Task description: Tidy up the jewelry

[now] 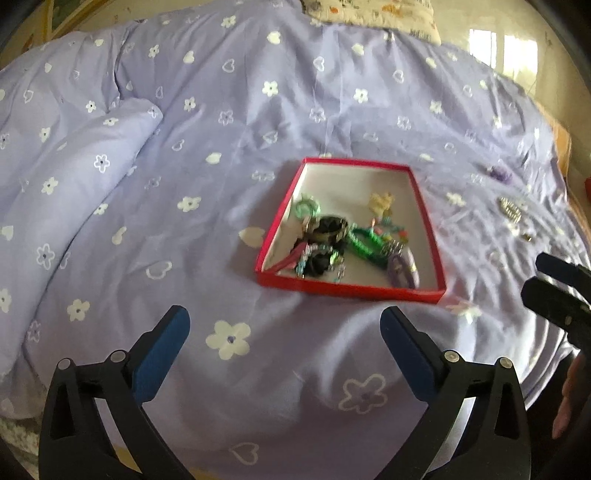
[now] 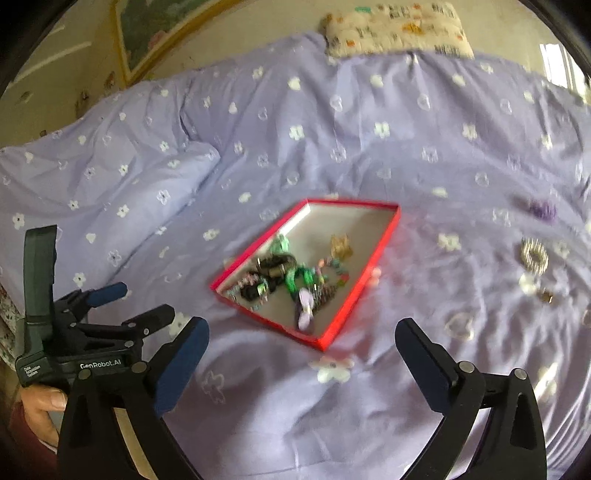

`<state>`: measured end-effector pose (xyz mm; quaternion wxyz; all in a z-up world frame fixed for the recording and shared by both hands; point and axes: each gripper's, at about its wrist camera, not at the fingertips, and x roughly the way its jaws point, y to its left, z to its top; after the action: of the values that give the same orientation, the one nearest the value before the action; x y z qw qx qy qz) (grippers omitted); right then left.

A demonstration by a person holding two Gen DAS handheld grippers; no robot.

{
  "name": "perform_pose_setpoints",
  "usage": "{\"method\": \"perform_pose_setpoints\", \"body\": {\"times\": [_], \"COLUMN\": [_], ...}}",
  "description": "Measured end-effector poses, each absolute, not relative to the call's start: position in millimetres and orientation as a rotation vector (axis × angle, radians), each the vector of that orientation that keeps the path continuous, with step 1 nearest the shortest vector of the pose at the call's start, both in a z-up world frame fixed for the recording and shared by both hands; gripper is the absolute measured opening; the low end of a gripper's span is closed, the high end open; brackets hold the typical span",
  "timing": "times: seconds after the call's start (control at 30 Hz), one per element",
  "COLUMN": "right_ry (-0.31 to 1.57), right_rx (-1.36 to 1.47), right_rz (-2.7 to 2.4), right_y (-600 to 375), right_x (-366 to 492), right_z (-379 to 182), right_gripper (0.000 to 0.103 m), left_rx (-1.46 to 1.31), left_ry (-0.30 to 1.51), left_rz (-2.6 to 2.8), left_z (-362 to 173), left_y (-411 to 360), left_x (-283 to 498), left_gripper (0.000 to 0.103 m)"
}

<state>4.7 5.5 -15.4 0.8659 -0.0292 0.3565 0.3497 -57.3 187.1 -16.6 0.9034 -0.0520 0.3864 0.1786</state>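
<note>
On the bed, most jewelry [image 1: 332, 240] already lies in the red box [image 1: 354, 290], a few pieces [image 2: 533, 258] remain outside (right side), and both the left gripper [image 1: 284, 332] and right gripper [image 2: 301, 343] hang wide open, empty.

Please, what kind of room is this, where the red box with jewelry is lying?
Most likely a bedroom. The red box lies on a bed covered by a lilac flowered duvet, with a patterned pillow at the far end and a framed picture on the wall.
</note>
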Motion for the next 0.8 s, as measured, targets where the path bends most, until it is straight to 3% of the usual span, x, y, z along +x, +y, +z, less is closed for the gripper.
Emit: {"method": "perform_pose_setpoints", "body": {"times": [0.3, 0.8], "right_ry": [0.772, 0.750], "right_rx": [-0.046, -0.035], "right_rz": [0.696, 0.685], "right_y": [4.2, 1.3], "right_x": [2.1, 3.8], "right_z": [-51.4, -58.3], "right_gripper": [0.102, 0.102], "left_rx": [-0.052, -0.059], "left_ry": [0.792, 0.747], "left_rz": [0.404, 0.424], "left_z": [-39.6, -41.8], "left_y": [173.1, 175.5], "left_x": [-55.9, -61.7], "left_gripper": [0.103, 0.103]}}
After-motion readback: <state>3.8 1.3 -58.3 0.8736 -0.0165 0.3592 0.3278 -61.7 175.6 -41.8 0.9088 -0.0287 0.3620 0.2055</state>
